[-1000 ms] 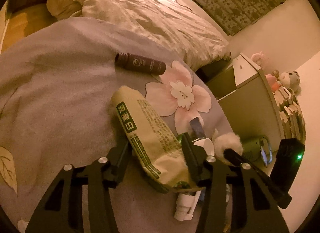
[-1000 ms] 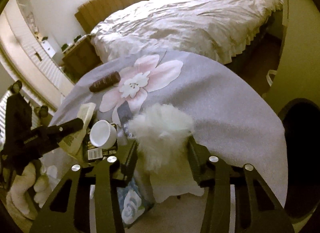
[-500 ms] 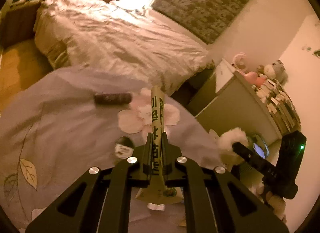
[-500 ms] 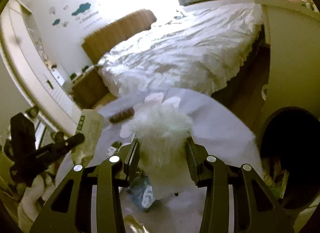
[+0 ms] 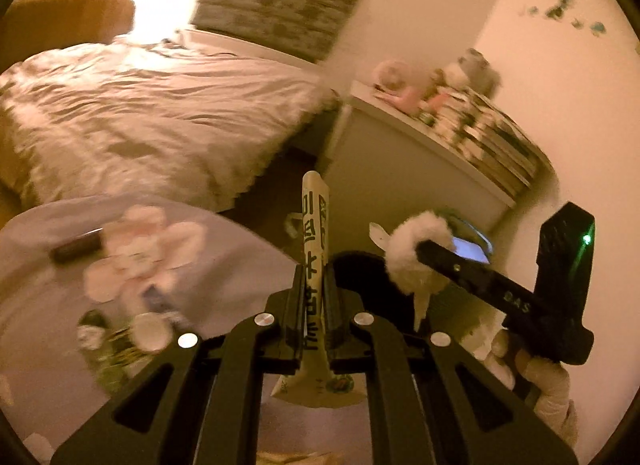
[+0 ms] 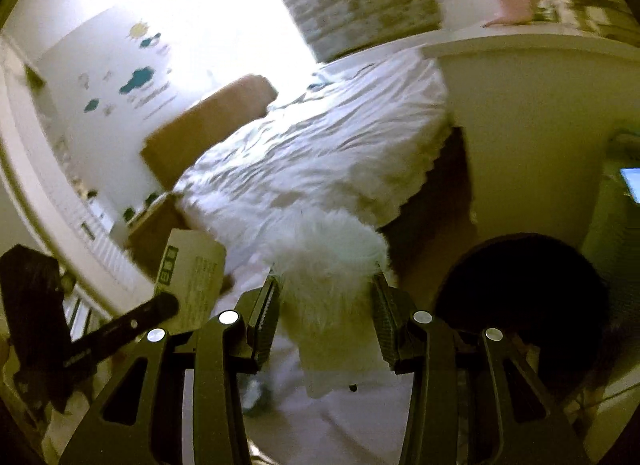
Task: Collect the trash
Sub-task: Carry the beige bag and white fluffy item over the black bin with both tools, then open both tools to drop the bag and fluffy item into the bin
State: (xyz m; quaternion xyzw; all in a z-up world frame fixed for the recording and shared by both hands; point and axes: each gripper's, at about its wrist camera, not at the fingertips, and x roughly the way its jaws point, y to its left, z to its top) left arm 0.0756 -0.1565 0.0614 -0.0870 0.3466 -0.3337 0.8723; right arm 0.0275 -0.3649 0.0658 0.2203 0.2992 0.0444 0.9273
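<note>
My left gripper [image 5: 312, 281] is shut on a flattened pale snack bag [image 5: 314, 233] with dark printed characters, held upright above the rug. The same bag [image 6: 192, 277] shows at the left of the right wrist view. My right gripper [image 6: 324, 297] is shut on a fluffy white wad [image 6: 328, 261] with a white sheet hanging under it; this wad [image 5: 416, 253] also appears right of the bag in the left wrist view. A dark round bin opening [image 6: 524, 293] lies low right of the right gripper. A brown bottle [image 5: 78, 247] and a white cup [image 5: 150, 329] lie on the rug.
A grey rug with a pink flower [image 5: 144, 249] carries several more scraps at lower left. A bed with rumpled bedding [image 5: 152, 113] fills the back. A white shelf unit [image 5: 420, 177] topped with books and plush toys stands to the right. A gloved hand [image 5: 548, 381] holds the right gripper.
Both grippers have risen from the rug and swung right toward the bin. The left jaws closed flat on the snack bag and rolled it upright. The right one kept its white wad.
</note>
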